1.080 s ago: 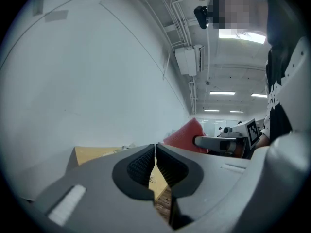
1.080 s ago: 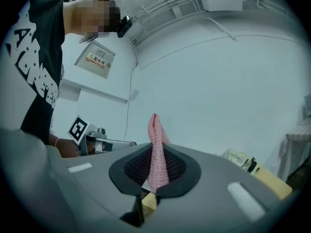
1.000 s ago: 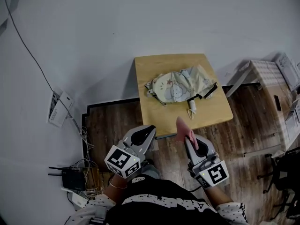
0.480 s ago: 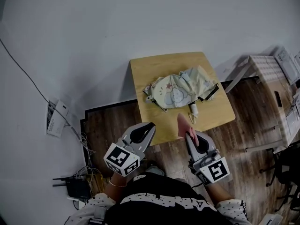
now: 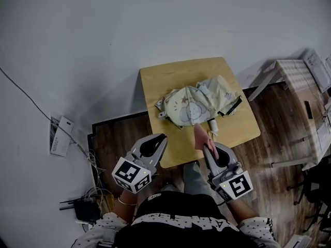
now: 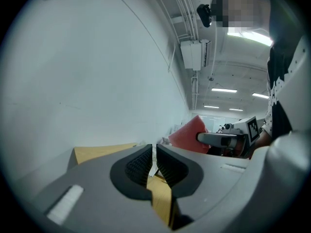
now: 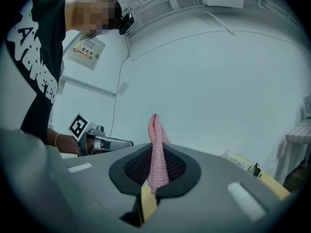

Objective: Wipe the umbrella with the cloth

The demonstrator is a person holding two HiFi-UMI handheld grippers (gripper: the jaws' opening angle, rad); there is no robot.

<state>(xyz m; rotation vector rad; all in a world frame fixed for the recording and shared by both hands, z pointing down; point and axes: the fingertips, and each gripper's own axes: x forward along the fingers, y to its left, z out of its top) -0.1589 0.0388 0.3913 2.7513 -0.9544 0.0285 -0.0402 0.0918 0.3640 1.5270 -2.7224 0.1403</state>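
Two hand-held grippers closing in on a wooden table (image 5: 155,81).
The left gripper (image 5: 161,137) has jaws together, empty; the right gripper (image 5: 206,148) pinches the pink cloth (image 5: 198,137), now over the table's near edge. Beyond lies the folded umbrella (image 5: 199,101), mid-table.

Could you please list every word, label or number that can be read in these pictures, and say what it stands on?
"A": first big white letter on the shirt; the rest cannot be read.
Wall sign: characters too small to read.
Left cube, right cube: square patterns, no text.
Umbrella: cartoon pictures, no legible words.
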